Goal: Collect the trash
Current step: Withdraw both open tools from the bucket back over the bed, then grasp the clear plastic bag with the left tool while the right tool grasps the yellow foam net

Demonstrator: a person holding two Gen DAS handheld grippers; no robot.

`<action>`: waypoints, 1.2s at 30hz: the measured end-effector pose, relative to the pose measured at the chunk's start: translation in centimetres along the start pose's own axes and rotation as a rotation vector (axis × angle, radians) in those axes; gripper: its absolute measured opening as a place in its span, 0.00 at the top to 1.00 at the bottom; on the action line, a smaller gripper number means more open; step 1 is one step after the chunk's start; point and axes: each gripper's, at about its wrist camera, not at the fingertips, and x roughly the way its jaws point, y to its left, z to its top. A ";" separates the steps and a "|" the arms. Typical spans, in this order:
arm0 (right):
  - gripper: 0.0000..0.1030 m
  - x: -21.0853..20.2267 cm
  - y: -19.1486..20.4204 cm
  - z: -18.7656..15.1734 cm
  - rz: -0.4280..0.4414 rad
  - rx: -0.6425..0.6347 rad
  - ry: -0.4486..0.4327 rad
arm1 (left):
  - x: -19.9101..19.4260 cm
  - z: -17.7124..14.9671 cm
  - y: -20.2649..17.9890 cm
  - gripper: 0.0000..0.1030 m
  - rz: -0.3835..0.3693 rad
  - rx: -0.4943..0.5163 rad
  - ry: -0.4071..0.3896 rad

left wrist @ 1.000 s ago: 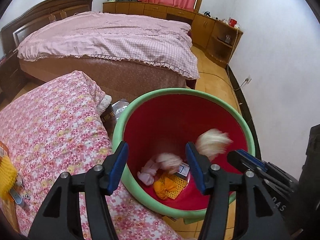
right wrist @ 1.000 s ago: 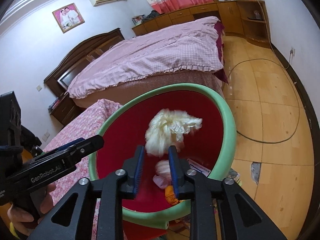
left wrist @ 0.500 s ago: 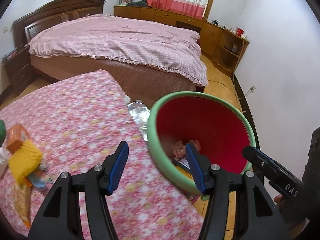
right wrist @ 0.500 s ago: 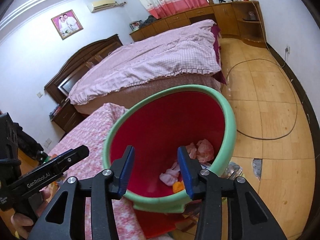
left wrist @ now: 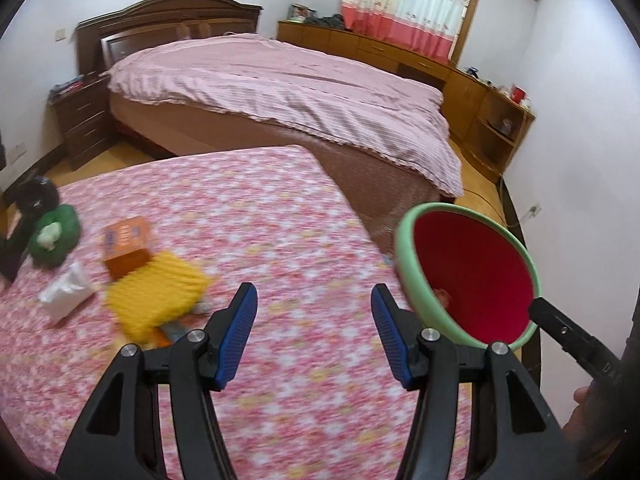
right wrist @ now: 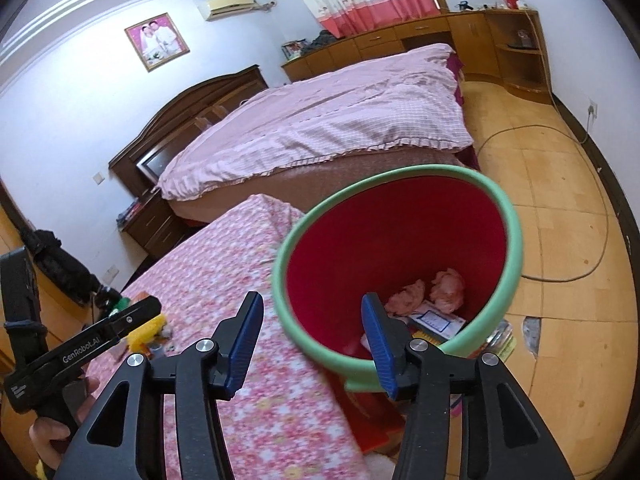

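A red bin with a green rim [right wrist: 516, 248] [left wrist: 408, 280] stands beside the flowered table cover [left wrist: 280, 240]. Crumpled tissues [right wrist: 446, 286] and a printed wrapper [right wrist: 434, 320] lie at its bottom. My right gripper [right wrist: 311, 342] hangs over the bin's near rim, its jaws opening with nothing between them. My left gripper [left wrist: 314, 334] is open and empty above the cover. On the cover's left lie a yellow netted piece [left wrist: 156, 296], an orange box [left wrist: 126, 246], a white wrapper [left wrist: 66, 292] and a green object [left wrist: 54, 238].
A large bed with a pink checked quilt [left wrist: 288, 84] fills the room behind. Wooden cabinets [right wrist: 480, 36] line the far wall. A cable [right wrist: 592, 216] loops over the tiled floor right of the bin. Papers [right wrist: 502, 336] lie on the floor by the bin's foot.
The right gripper opened and dropped a white tissue wad into the bin. The left gripper swung left, away from the bin and out over the table cover, bringing the trash there into view.
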 end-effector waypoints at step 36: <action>0.41 12.6 17.4 -2.6 0.112 -0.160 0.200 | 2.7 -1.5 22.6 0.42 0.225 -0.220 0.063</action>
